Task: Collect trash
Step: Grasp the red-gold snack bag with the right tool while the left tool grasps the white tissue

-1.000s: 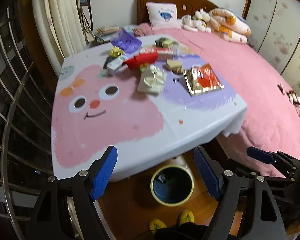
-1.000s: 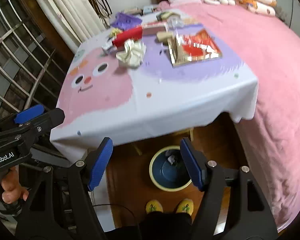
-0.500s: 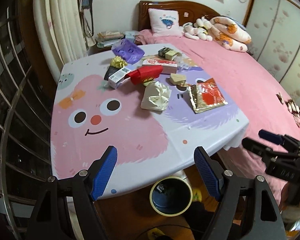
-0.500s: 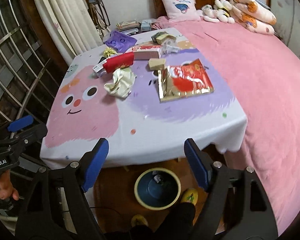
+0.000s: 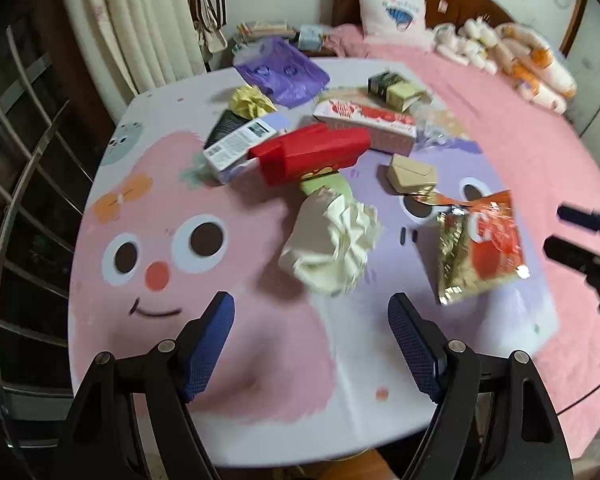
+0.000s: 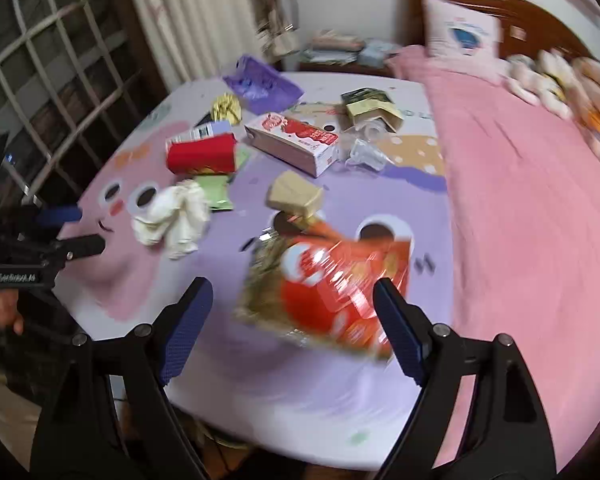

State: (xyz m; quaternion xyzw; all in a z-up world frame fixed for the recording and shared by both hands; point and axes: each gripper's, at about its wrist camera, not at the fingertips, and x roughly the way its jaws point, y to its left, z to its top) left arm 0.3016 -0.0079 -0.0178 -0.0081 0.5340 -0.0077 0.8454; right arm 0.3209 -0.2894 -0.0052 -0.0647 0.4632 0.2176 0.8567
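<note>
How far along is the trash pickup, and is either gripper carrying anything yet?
Nothing looks collected. Left gripper and right gripper are open and empty; the right's jaws have just been opening above the red snack bag. Crumpled paper, red wrapper, the pink box and more remain on the table.

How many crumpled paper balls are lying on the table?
2: a big white ball near the table's middle, a small yellow ball beside the purple bag. Others may be hidden.

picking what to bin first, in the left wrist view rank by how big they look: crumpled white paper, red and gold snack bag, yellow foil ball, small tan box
1. crumpled white paper and red and gold snack bag: alike, unranked
2. small tan box and yellow foil ball: close; the ball lies farther off, so unsure
</note>
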